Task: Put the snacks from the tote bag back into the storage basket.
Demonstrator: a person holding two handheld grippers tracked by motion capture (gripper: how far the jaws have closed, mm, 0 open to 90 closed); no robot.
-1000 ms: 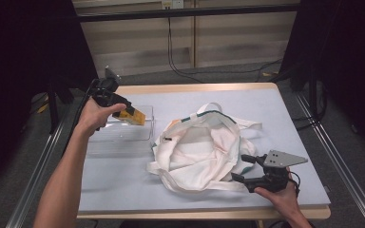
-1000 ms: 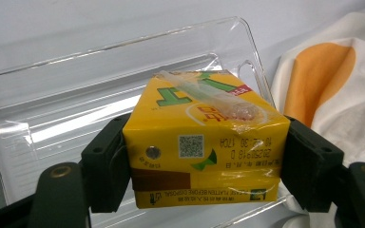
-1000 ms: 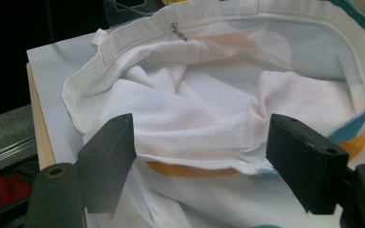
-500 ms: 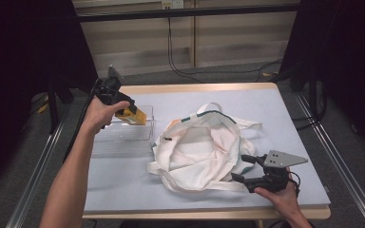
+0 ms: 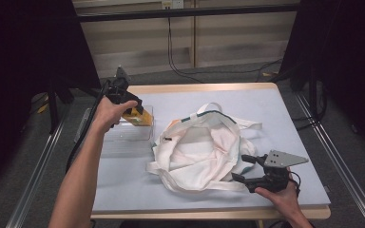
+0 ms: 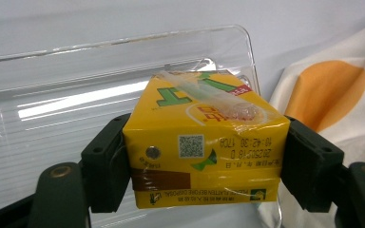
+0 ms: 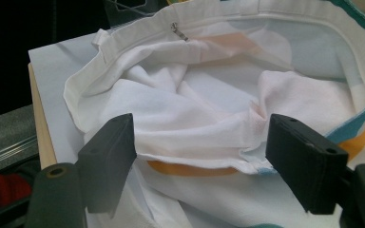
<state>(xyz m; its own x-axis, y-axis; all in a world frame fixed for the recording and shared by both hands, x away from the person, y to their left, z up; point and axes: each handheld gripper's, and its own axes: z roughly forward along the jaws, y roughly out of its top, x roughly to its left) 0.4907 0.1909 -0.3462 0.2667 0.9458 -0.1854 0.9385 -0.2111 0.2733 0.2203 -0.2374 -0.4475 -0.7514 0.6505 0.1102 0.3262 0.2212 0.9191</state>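
A yellow drink carton (image 6: 204,142) with a wrapped straw on its side sits between the two jaws of my left gripper (image 6: 204,159), which is shut on it. In the high view the left gripper (image 5: 134,110) holds the carton (image 5: 142,118) just above the right end of a clear plastic tray (image 5: 123,137). A white tote bag (image 5: 204,147) with teal trim and orange patches lies open in the middle of the table. My right gripper (image 5: 240,167) rests at the bag's near right edge, open, with the bag's rim (image 7: 195,161) in front of its jaws.
The table top (image 5: 290,118) is pale blue with a wooden edge. The clear tray (image 6: 76,71) lies at the left, and the bag (image 6: 332,95) starts just to its right. Dark frames and floor rails surround the table.
My left hand has carried the carton a little to the right, toward the bag. The right gripper and the bag have stayed still.
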